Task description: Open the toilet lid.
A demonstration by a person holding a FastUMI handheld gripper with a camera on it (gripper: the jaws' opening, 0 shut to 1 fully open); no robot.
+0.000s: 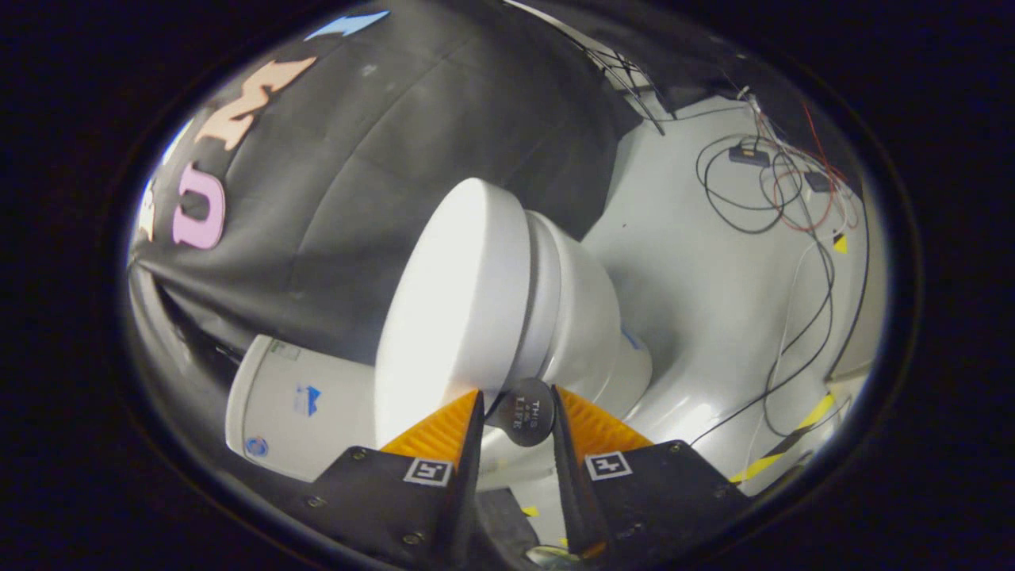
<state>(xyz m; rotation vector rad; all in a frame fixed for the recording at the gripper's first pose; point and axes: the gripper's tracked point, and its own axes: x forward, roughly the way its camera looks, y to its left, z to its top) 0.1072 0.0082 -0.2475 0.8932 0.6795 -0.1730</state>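
Step in hand, as judged: the grasp on the lifting tab, ahead of the lift itself; the gripper (517,412) has its two fingers either side of a small dark round tab (525,412) with pale lettering, which sits at the front edge of the glossy white oval plastic toilet lid (456,309); the fingers stand a little apart with the tab between them, and whether both actually press on it cannot be told from this angle. The lid lies just ahead of the fingers and looks closed or nearly so, flat against the white seat ring (543,293) and the white ceramic bowl (591,325) behind it; the view is rolled, so the lid's face appears turned sideways. Next move, as judged: firm pinch on the tab, then an arc about the hinge at the far end, toward the white tank (293,404) by the black cloth wall (381,159). Lid surface smooth, unmarked, bright with reflection; loose cables (761,198) lie on the grey floor (698,317), well apart.
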